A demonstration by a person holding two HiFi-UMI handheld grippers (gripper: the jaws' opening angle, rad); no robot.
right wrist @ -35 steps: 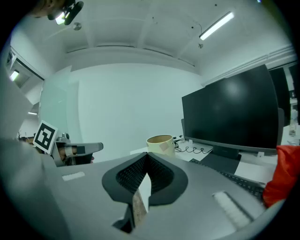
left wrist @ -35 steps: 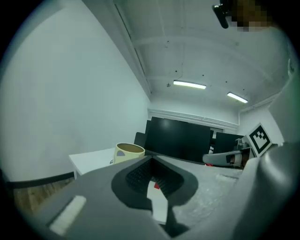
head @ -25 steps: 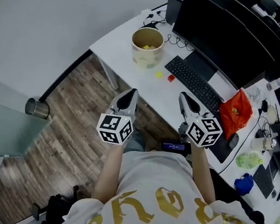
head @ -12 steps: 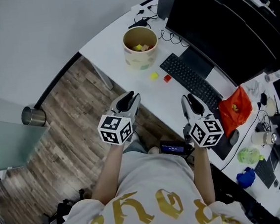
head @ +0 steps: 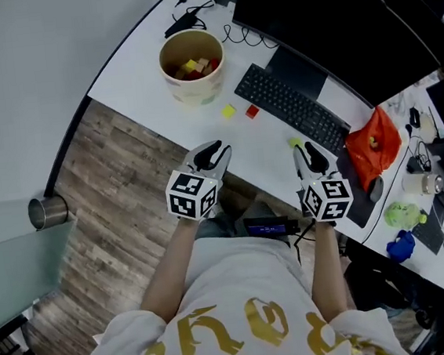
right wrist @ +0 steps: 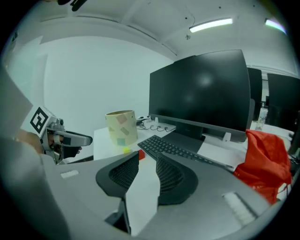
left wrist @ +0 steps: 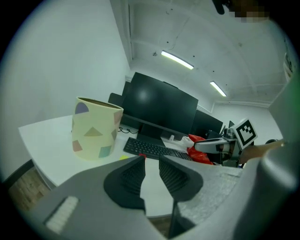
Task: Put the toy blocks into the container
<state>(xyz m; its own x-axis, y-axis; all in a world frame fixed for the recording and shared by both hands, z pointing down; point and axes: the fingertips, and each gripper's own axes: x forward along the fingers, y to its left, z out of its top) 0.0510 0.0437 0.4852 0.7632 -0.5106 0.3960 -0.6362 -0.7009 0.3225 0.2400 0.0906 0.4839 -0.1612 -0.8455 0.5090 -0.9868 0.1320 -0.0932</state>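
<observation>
A cream paper container (head: 192, 65) with coloured shapes stands on the white desk (head: 140, 71) and holds several blocks. A yellow block (head: 228, 111) and a red block (head: 252, 112) lie between it and the keyboard. A small green piece (head: 293, 142) lies by the keyboard's near end. My left gripper (head: 213, 155) hangs at the desk's front edge, short of the blocks, jaws nearly together and empty. My right gripper (head: 307, 156) hovers near the green piece, likewise narrow and empty. The left gripper view shows the container (left wrist: 95, 129); the right gripper view shows the container (right wrist: 121, 128) and the yellow block (right wrist: 125, 150).
A black keyboard (head: 290, 110) lies before a large monitor (head: 332, 19). A red bag (head: 373, 149) sits to the right, with cables (head: 189, 11) behind the container. Wooden floor (head: 114, 200) and a metal bin (head: 43, 213) lie left of the desk.
The head view has swung, so the container and desk sit further left and the blocks inside show better. Both grippers have edged toward the desk, still empty.
</observation>
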